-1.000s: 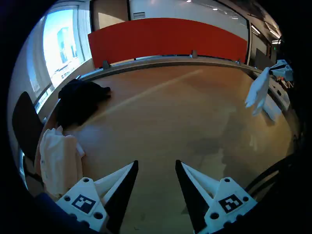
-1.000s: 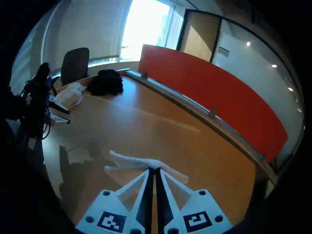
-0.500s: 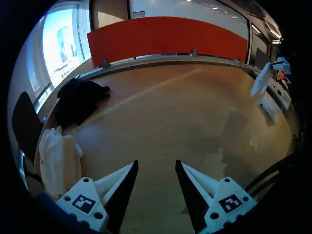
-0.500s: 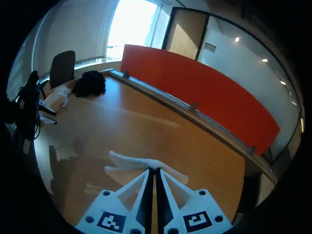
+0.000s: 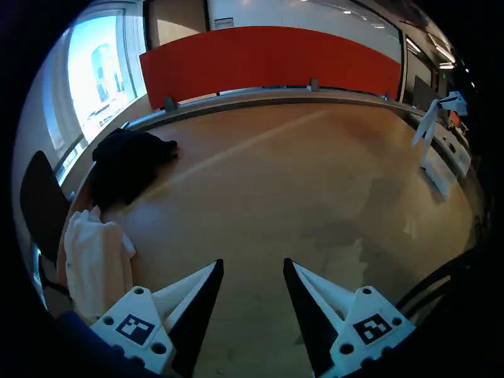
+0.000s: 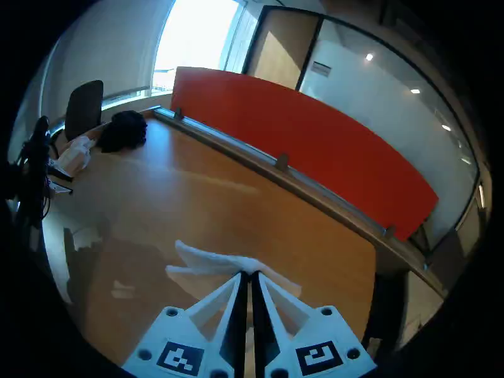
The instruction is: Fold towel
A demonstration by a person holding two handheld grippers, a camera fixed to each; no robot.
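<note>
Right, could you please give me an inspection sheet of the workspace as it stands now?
Surface: wooden table, shiny, with shadows.
Job's things: white towel, hanging clear of the table from the right gripper.
Clutter: black garment; cream cloth; white flat item by the table edge.
Grippers: left gripper, jaws open, empty; right gripper, jaws shut on the towel.
Cables: nothing seen.
Surroundings: red partition, window, dark chair.

light: bright window (image 6: 195, 38) glare | shadows: soft on table (image 5: 327, 233) | edges: fisheye-bent, dark
</note>
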